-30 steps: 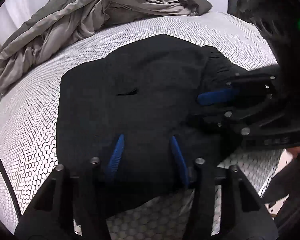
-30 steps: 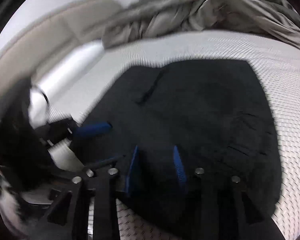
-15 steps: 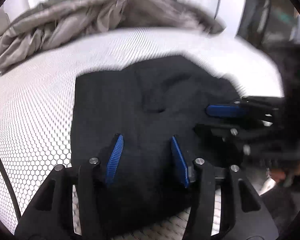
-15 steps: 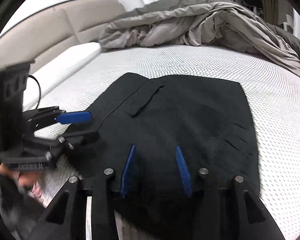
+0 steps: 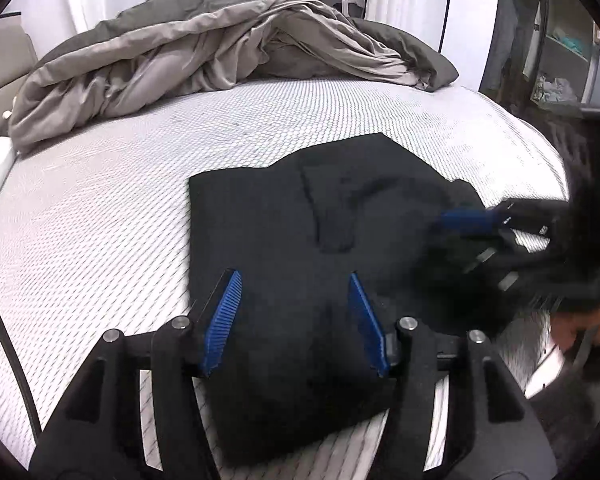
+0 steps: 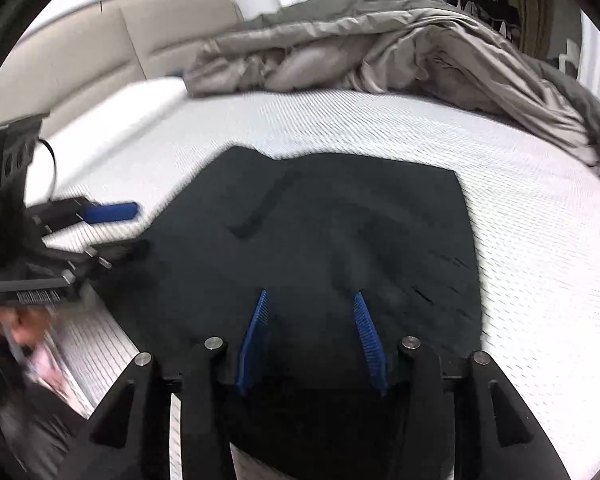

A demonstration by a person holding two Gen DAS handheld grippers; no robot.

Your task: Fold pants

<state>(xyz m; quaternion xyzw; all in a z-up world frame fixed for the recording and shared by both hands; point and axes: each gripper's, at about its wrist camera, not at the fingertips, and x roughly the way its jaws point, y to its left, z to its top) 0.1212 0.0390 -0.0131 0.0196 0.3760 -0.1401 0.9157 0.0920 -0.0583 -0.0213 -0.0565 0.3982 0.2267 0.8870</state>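
The black pants lie folded into a flat block near the front edge of the white mattress, a pocket slit facing up. My left gripper hovers over their near edge, blue pads apart and still opening, nothing pinched between them. In the right wrist view the pants fill the middle, and my right gripper hangs above their near part, jaws also opening and empty. Each gripper shows in the other's view: the right gripper at the pants' right edge, the left gripper at their left edge.
A crumpled grey duvet is heaped across the back of the bed. A beige headboard stands at the left in the right wrist view. Shelves stand beyond the bed's right side. A hand holds the right gripper.
Both grippers' pads have spread wider. The left gripper has lifted and drawn back from the pants, so more of the bed shows. The right gripper has stayed almost in place.
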